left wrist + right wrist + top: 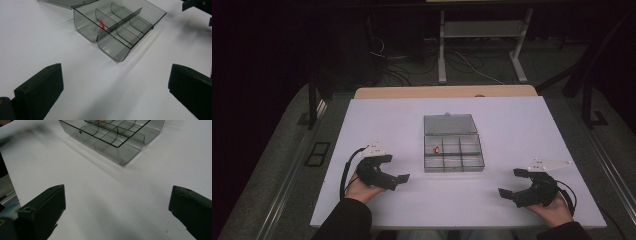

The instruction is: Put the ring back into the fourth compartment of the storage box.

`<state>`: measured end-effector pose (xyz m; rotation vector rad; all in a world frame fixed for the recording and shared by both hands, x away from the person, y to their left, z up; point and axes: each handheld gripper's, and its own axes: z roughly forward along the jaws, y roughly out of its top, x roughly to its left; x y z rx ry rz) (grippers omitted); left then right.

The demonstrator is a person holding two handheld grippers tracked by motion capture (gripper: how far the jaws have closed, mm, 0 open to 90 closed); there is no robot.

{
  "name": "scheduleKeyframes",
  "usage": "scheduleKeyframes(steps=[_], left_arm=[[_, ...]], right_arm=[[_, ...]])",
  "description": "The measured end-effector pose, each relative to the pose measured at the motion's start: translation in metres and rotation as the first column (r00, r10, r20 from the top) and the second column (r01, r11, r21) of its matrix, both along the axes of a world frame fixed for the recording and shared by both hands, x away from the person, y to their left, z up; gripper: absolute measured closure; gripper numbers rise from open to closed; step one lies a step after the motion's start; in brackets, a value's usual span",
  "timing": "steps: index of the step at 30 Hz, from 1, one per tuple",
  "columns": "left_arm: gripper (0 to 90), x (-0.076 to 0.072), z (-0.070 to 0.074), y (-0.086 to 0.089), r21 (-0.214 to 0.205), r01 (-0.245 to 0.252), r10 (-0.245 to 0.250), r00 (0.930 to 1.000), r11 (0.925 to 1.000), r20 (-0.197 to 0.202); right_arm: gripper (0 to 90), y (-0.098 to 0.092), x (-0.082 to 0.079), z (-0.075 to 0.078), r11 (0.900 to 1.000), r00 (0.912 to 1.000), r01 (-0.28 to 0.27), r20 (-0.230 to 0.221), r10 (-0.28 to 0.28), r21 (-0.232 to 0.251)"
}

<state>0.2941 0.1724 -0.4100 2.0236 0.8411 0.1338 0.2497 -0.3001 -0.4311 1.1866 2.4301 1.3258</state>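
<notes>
A clear grey compartment box (454,169) sits in the middle of the white table (512,125), its lid (450,124) lying open flat on the far side. A small red item (436,149) lies in a far-left compartment. My left gripper (393,169) rests near the table's front left, open, with nothing between its jaws. Along it, the box (112,48) and the red item (102,24) lie ahead of the left gripper (115,75). My right gripper (511,182) is at the front right, open and empty. Ahead of the right gripper (117,192) stands the box (127,150).
Bare white tabletop separates each gripper from the box. The right gripper's black jaw (197,6) shows at the top right of the left gripper view. Beyond the table are a white desk frame (442,50) and cables on a dark floor.
</notes>
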Motion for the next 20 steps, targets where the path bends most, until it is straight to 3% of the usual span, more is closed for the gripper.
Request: scheduleKeyframes(steps=[11,20], left_arm=[[0.0,-0.025,-0.009,0.010,-0.038,-0.010,0.010,0.9999,0.9992,0.009],[0.0,-0.032,-0.016,0.009,-0.043,-0.001,0.002,0.9999,0.9991,0.011]], right_arm=[[0.3,0.000,0.000,0.000,1.0000,1.0000,0.001,-0.001,-0.001,0.000],[0.3,-0.001,-0.001,0.000,1.0000,1.0000,0.006,0.005,-0.006,0.002]])
